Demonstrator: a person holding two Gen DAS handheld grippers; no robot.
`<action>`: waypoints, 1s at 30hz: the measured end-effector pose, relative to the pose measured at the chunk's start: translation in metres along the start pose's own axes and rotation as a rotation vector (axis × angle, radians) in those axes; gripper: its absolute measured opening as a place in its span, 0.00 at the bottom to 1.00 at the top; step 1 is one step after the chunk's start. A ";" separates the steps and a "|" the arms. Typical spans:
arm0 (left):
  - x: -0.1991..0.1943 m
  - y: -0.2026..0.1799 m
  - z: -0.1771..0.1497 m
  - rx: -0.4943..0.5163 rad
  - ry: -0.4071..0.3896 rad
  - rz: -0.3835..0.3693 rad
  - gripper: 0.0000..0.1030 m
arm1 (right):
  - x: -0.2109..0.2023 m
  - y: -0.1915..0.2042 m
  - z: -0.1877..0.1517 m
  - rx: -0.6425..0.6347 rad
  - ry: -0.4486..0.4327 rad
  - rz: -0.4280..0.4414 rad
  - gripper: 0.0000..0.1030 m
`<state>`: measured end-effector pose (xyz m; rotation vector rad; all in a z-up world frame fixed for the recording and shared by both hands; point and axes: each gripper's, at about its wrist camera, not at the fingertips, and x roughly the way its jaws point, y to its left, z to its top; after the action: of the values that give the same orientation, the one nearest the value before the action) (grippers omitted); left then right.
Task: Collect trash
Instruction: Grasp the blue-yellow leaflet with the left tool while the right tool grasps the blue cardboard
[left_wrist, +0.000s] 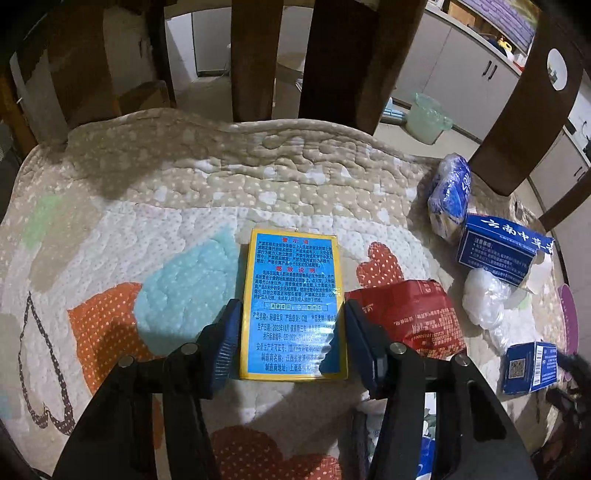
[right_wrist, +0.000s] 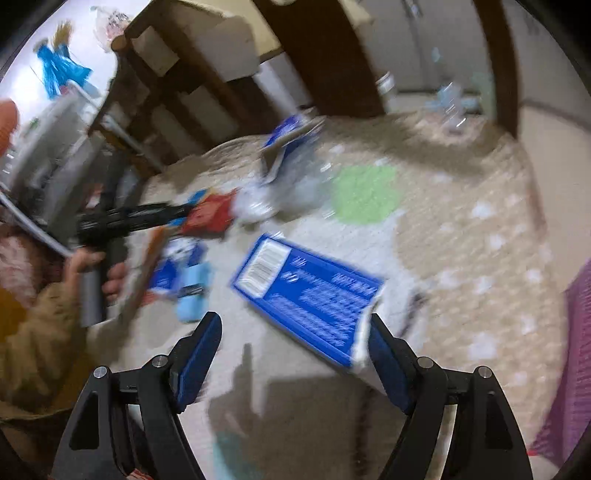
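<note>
Now L gripper (left_wrist: 291, 332) clamps yellow-blue box (left_wrist: 293, 302); R gripper (right_wrist: 295, 354) spread wide.

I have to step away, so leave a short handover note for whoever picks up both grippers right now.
Left gripper: shut on the yellow-and-blue box, over the quilted cover.
Right gripper: open, holding nothing, its view blurred; the flattened blue carton lies just ahead.
Nothing visibly binned yet. Left to collect: red packet, blue cartons, clear plastic, blue-white wrapper.
</note>
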<state>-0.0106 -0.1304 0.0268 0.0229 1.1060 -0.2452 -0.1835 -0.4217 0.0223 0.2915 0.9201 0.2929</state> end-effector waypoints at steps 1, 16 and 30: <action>0.001 0.000 0.001 -0.006 0.002 -0.002 0.53 | 0.000 0.002 0.000 -0.022 -0.013 -0.055 0.80; -0.003 -0.014 0.004 0.049 0.004 0.063 0.52 | 0.030 0.023 0.018 -0.165 0.008 -0.023 0.86; -0.079 0.002 -0.043 0.016 -0.071 0.050 0.52 | 0.035 0.049 -0.003 -0.316 0.021 -0.141 0.81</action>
<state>-0.0812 -0.1077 0.0770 0.0555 1.0312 -0.2087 -0.1725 -0.3631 0.0132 -0.0676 0.8953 0.3064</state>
